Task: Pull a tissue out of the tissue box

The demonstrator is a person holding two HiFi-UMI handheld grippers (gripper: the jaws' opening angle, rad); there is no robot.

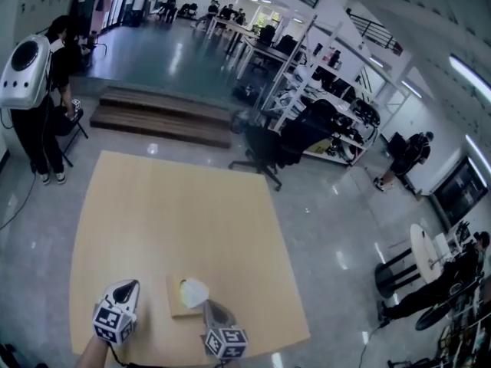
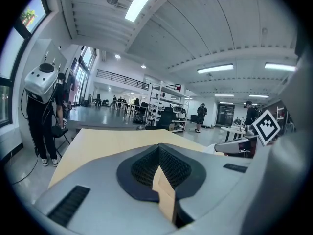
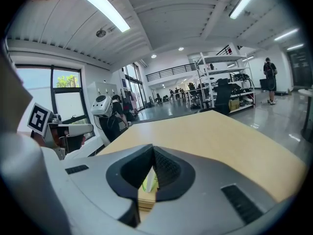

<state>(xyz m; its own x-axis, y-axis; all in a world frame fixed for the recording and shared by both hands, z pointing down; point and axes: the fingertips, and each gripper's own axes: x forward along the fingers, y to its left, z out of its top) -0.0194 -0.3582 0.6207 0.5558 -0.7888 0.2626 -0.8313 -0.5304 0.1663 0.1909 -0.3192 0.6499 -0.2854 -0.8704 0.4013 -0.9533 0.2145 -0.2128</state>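
As the jaws of the right gripper point(image 3: 151, 150) sit pressed together at the crumpled white tissue point(image 1: 193, 291) poking from the flat tan cardboard tissue box point(image 1: 176, 307), hold unclear. Tissue may slip or tear. Box may lift off the pale wooden counter point(image 1: 176, 205), since the left gripper point(image 2: 159, 148), jaws closed and empty, sits beside it, not pinning it.

The head view shows one wooden table point(image 1: 176, 221), one tissue box point(image 1: 175, 307) and one white tissue point(image 1: 193, 291). There are two grippers, the left gripper point(image 1: 132, 285) and the right gripper point(image 1: 207, 305). Three people can be counted on the floor: one backpack wearer point(image 1: 42, 129), one standing figure point(image 1: 410, 156) and one person point(image 1: 449, 274) by the single round white table point(image 1: 422, 251). There is also one black office chair point(image 1: 261, 148), and the figures at the far desks are too small to count.
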